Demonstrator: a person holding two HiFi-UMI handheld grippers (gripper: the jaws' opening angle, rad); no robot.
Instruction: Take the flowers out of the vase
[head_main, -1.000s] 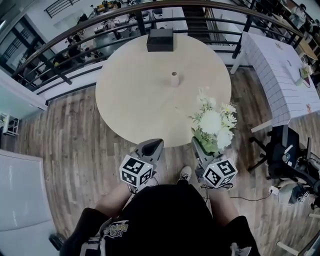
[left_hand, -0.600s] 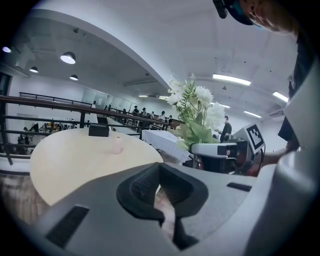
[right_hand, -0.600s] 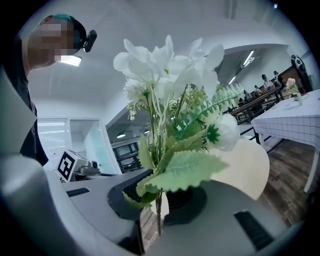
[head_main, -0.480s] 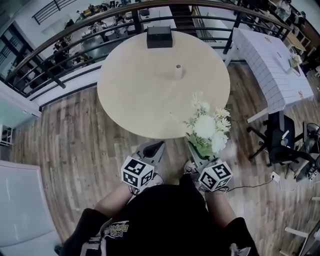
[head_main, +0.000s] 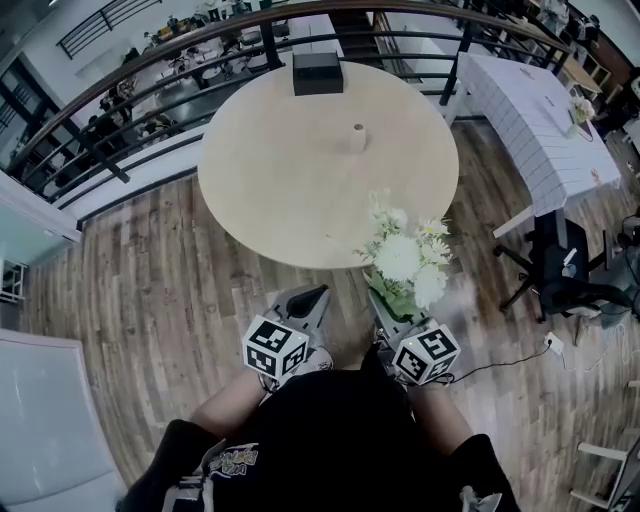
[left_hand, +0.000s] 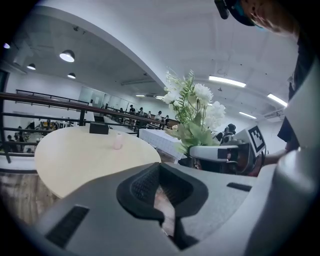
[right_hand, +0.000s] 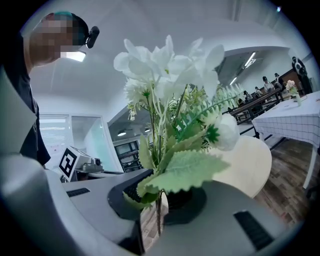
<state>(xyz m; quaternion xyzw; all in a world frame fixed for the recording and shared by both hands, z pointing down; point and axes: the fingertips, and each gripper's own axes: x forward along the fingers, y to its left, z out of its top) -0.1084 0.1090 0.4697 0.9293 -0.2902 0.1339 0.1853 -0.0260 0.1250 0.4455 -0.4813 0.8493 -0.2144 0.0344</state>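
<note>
Upper gallery of an open-plan office, where I stand. A curved black railing (head_main: 453, 72) borders the wood-plank floor (head_main: 130, 290); beyond it, people sit at rows of desks (head_main: 185, 60) on the level below. Also shown: round meeting table (head_main: 300, 170), wheeled office chair (head_main: 560, 290), ceiling strip lights (left_hand: 227, 80).

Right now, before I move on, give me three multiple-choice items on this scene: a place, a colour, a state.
1. Where on the round beige table does the small pale cylindrical vase stand? A the far half, toward the black rectangular box; B the near edge; C the left edge.
2. The leafy bouquet has blooms that are: A red; B white; C yellow.
3. The right tool is: A open, empty; B out of view; C shut on the bouquet's stems.
Key: 1 A, it stands beyond the middle; 2 B, white over green leaves; 3 C, stems clamped between its jaws.
</note>
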